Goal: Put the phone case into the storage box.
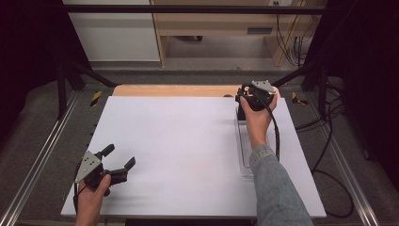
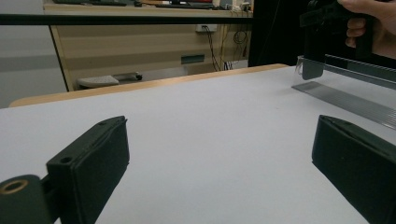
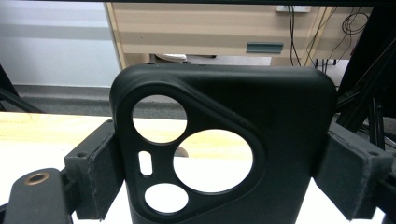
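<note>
Between the right tongs (image 3: pixel 219 186), a black phone case (image 3: pixel 224 140) stands upright, camera cutouts uppermost, pinched by its sides; left tongs (image 1: pixel 118 159) gape empty over the table (image 1: pixel 188 141).

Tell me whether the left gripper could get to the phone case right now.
Probably not directly: the phone case is clamped in the right gripper at the table's far right, while the open left gripper sits near left. Nothing lies between them.

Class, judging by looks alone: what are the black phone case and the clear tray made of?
Phone case: probably matte black silicone or soft plastic; dull sheen, rounded moulded cutouts. Tray: likely clear rigid plastic; the table shows through its ribbed, shiny surface.
</note>
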Tool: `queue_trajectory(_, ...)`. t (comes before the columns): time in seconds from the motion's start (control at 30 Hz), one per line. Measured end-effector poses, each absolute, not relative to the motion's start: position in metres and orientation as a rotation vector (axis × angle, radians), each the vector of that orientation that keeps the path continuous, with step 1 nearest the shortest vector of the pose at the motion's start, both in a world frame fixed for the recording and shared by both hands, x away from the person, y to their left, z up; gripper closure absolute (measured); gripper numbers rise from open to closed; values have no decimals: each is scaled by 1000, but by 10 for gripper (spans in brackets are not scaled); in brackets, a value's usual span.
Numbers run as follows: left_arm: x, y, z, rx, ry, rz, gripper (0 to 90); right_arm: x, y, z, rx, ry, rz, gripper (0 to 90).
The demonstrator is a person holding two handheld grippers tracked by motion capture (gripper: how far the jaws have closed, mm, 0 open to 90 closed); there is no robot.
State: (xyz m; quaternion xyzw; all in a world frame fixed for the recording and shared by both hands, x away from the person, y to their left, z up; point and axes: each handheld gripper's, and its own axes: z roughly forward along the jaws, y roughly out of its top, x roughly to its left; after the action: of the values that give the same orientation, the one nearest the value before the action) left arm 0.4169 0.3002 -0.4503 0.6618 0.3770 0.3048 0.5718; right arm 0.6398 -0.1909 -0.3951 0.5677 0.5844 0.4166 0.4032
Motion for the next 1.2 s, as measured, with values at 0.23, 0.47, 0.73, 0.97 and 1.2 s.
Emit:
queue_trajectory(0.23, 417, 300, -450, 1554, 883, 715, 42, 641, -191, -400, 1441, 1477, 1048, 131)
queue_trajectory(0.47, 417, 299, -450, 1557, 879, 714, 42, 641, -189, -402, 1441, 1475, 1049, 131)
queue_trajectory(0.73, 417, 298, -451, 1561, 877, 711, 42, 641, -188, -407, 1440, 1487, 1042, 131)
queue_trajectory(0.97, 417, 297, -451, 1569, 871, 710, 42, 641, -188, -409, 1439, 1491, 1040, 130)
queue_trajectory(1.2, 417, 296, -451, 1573, 867, 711, 42, 641, -186, -408, 1437, 1489, 1041, 130)
